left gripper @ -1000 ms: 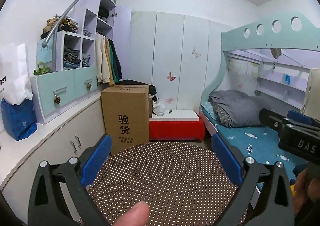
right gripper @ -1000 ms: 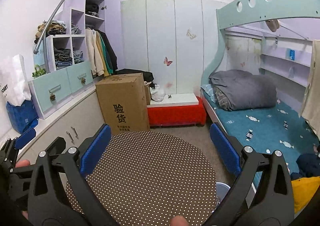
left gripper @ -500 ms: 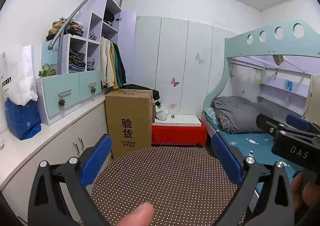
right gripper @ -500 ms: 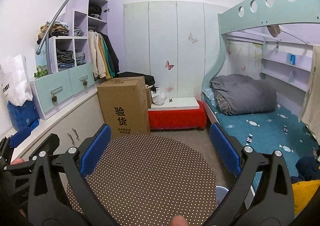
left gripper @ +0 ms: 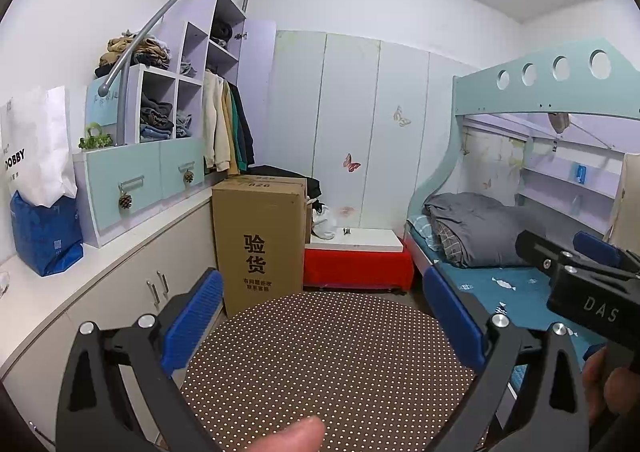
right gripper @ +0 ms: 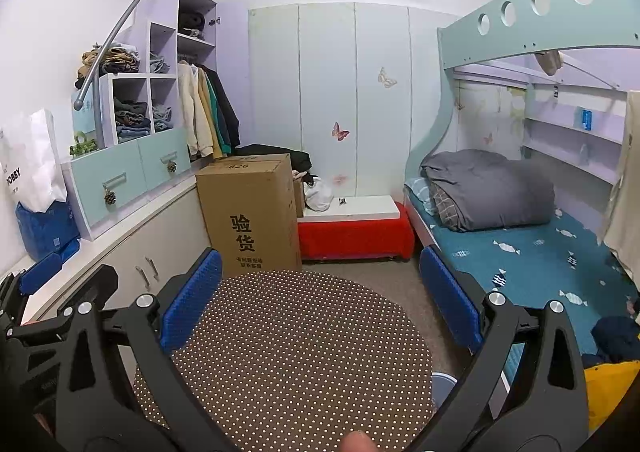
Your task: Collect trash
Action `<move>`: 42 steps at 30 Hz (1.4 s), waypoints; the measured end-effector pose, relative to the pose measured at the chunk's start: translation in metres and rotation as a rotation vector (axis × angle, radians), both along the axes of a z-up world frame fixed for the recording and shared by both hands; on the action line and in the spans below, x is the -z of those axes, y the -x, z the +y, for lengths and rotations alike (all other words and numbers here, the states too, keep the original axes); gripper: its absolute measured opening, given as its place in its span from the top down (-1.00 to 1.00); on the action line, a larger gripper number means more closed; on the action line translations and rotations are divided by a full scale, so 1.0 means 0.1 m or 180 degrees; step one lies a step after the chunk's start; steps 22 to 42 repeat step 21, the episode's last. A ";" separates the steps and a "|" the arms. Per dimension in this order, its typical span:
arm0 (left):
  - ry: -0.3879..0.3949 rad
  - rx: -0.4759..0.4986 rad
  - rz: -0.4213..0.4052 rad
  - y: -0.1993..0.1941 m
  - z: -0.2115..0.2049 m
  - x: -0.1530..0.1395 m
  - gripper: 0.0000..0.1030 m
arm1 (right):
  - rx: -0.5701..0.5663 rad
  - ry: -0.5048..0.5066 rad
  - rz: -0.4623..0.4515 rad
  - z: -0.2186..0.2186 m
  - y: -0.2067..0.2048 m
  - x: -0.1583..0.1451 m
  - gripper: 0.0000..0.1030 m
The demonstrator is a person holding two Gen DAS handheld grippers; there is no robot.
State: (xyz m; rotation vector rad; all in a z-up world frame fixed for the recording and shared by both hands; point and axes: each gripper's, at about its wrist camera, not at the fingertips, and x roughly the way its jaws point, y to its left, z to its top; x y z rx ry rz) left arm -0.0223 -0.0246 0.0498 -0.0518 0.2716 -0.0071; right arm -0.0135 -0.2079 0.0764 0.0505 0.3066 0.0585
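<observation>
Both tongs, left gripper (left gripper: 322, 320) and right gripper (right gripper: 320, 300), gaped wide and empty above the dotted round table (right gripper: 288, 352). No trash showed ahead of them; the search step seemingly came first, likely toward the floor.

My left gripper (left gripper: 322, 316) is held level in front of me with its two blue-padded fingers (left gripper: 194, 322) spread wide and nothing between them. My right gripper (right gripper: 320, 306) is posed the same way, its blue fingers (right gripper: 450, 304) just as far apart and bare. The two sit side by side, each showing at the edge of the other's view. A fingertip (left gripper: 294, 437) of mine pokes in below the left one, and my right hand (left gripper: 610, 388) grips its handle.
</observation>
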 end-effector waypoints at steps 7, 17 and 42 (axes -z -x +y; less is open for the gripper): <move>-0.0014 0.0020 -0.0005 0.01 -0.01 -0.03 -0.91 | -0.0007 -0.0020 0.0003 -0.01 0.00 0.01 -0.88; -0.0053 0.0031 -0.0034 -0.02 -0.05 -0.08 -0.91 | -0.0005 -0.0054 0.0030 -0.03 -0.06 0.02 -0.88; -0.0071 -0.0003 -0.0015 -0.04 -0.06 -0.07 -0.91 | -0.0003 -0.0051 0.0032 -0.02 -0.06 0.02 -0.88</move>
